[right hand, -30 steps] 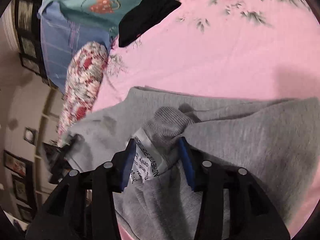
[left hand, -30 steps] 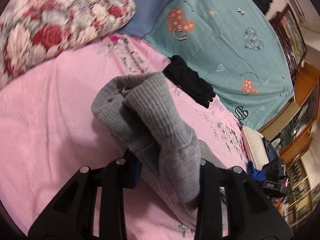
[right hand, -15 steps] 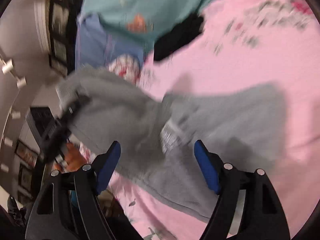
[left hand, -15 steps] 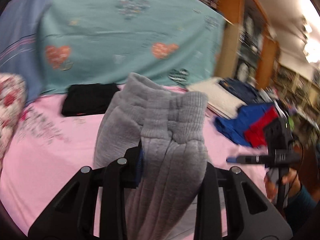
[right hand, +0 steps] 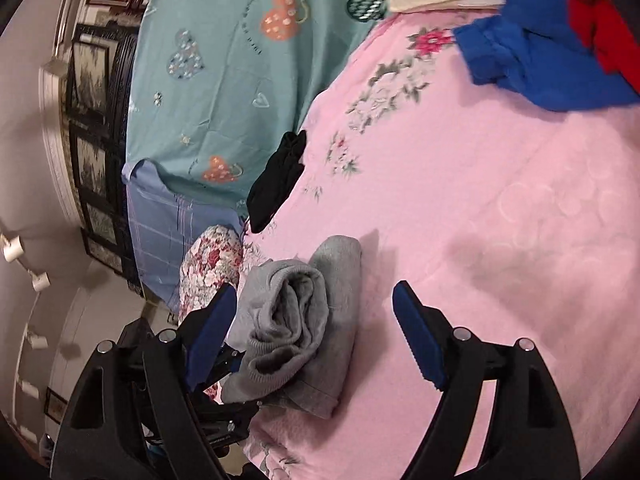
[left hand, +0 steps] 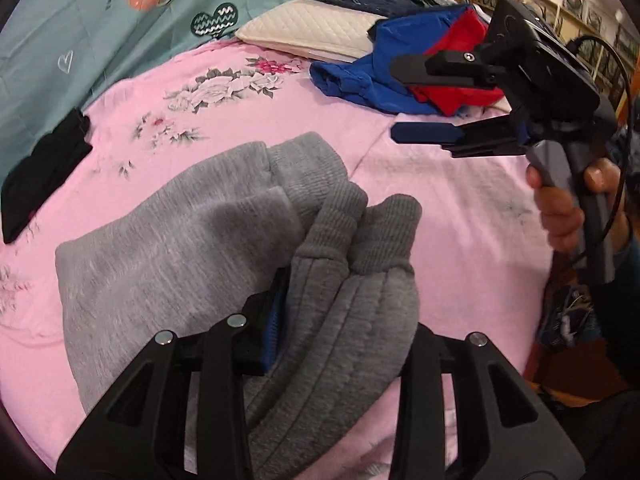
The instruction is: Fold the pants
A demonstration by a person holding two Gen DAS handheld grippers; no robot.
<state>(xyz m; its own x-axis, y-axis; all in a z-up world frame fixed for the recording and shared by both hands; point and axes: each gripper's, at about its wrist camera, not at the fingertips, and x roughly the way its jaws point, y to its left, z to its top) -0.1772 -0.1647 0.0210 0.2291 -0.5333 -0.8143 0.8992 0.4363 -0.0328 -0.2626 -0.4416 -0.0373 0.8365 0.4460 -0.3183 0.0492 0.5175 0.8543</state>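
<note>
Black garment (left hand: 40, 168) sits far left, out of the way. Center-bottom of left view, your left gripper (left hand: 340, 344) pinches both cuffs of the grey pants (left hand: 180, 248), folded on pink bedspread (left hand: 440, 200), prob. to lay them flat. Right side, your right gripper (left hand: 416, 100) hangs spread, empty.

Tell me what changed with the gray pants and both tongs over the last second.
The right tongs, shut on the waistband a second ago, let go and now hang open above the pink bedspread. The left tongs carried the cuffs across, so the gray pants now lie doubled over. Unchanged: the left tongs stay shut on the cuffs; the black garment hasn't moved.
</note>
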